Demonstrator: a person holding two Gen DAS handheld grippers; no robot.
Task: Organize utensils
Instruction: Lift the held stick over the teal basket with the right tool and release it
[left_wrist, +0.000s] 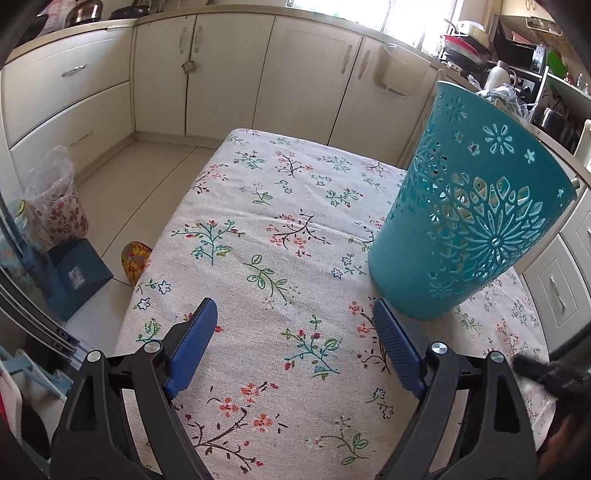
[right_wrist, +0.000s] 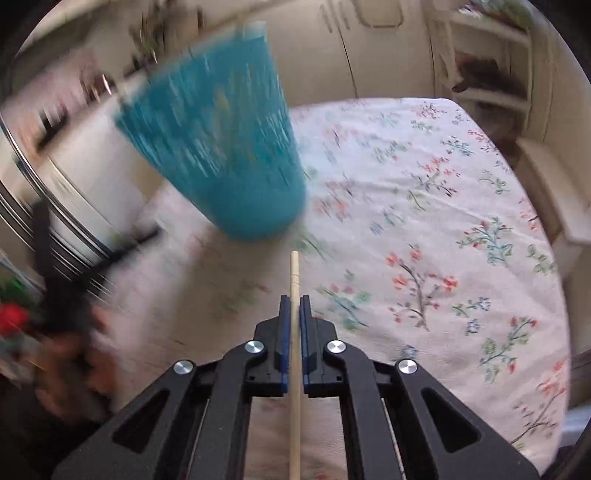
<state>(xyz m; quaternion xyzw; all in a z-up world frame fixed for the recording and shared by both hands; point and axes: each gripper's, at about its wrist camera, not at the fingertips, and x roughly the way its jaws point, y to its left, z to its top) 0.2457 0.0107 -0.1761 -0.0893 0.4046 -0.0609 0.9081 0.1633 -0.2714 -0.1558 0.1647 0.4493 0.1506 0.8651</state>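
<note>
A teal perforated plastic holder (left_wrist: 465, 218) stands on the floral tablecloth (left_wrist: 280, 229), just ahead and to the right of my left gripper (left_wrist: 295, 314). That gripper is open, with bare cloth between its blue pads. In the right wrist view my right gripper (right_wrist: 294, 299) is shut on a thin wooden chopstick (right_wrist: 294, 273). The stick runs straight out between the pads and back under the gripper body. Its tip points toward the base of the teal holder (right_wrist: 221, 140), which is blurred in this view. What is inside the holder is hidden.
Cream kitchen cabinets (left_wrist: 229, 74) line the far side and the right of the table. On the floor at left sit a bag-lined bin (left_wrist: 55, 206) and a dark blue box (left_wrist: 77, 277). A cluttered counter (left_wrist: 509, 55) is at the back right. A hand (right_wrist: 74, 365) shows blurred at left.
</note>
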